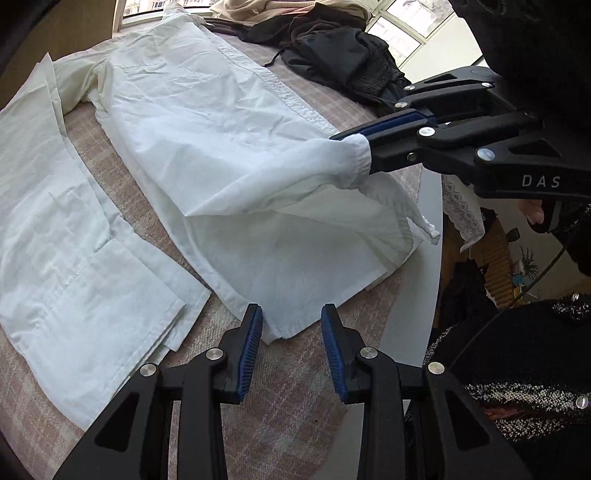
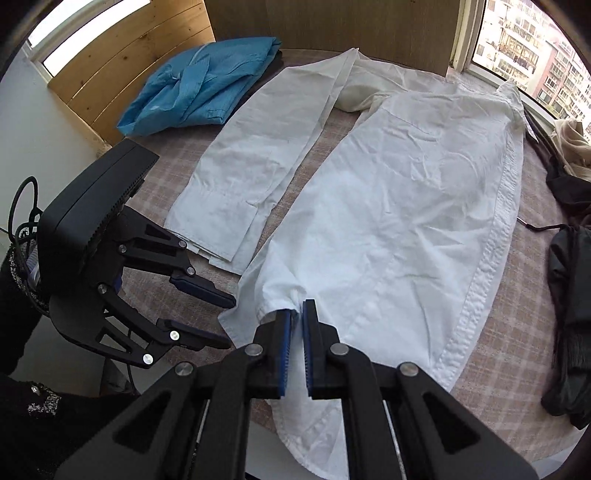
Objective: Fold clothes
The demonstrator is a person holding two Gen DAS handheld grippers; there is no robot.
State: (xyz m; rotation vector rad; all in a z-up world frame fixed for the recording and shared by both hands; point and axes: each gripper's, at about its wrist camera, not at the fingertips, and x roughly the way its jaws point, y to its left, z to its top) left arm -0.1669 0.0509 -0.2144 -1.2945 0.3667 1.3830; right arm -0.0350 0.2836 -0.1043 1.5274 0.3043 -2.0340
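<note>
A white shirt (image 1: 207, 140) (image 2: 406, 206) lies spread on the plaid-covered table, one sleeve (image 1: 66, 236) (image 2: 251, 166) laid flat to its left. My right gripper (image 2: 297, 314) (image 1: 351, 142) is shut on the bunched lower edge of the shirt and lifts that cloth off the table. Near the hem corner my left gripper (image 1: 291, 321) (image 2: 229, 321) hovers open with nothing between its fingers, just left of the right one.
A folded blue garment (image 2: 199, 85) lies at the far left by a wooden board. Dark clothes (image 1: 343, 59) (image 2: 569, 295) and a beige one (image 1: 266, 7) are piled at the right side. The table edge (image 1: 428, 280) runs close by me; windows stand behind.
</note>
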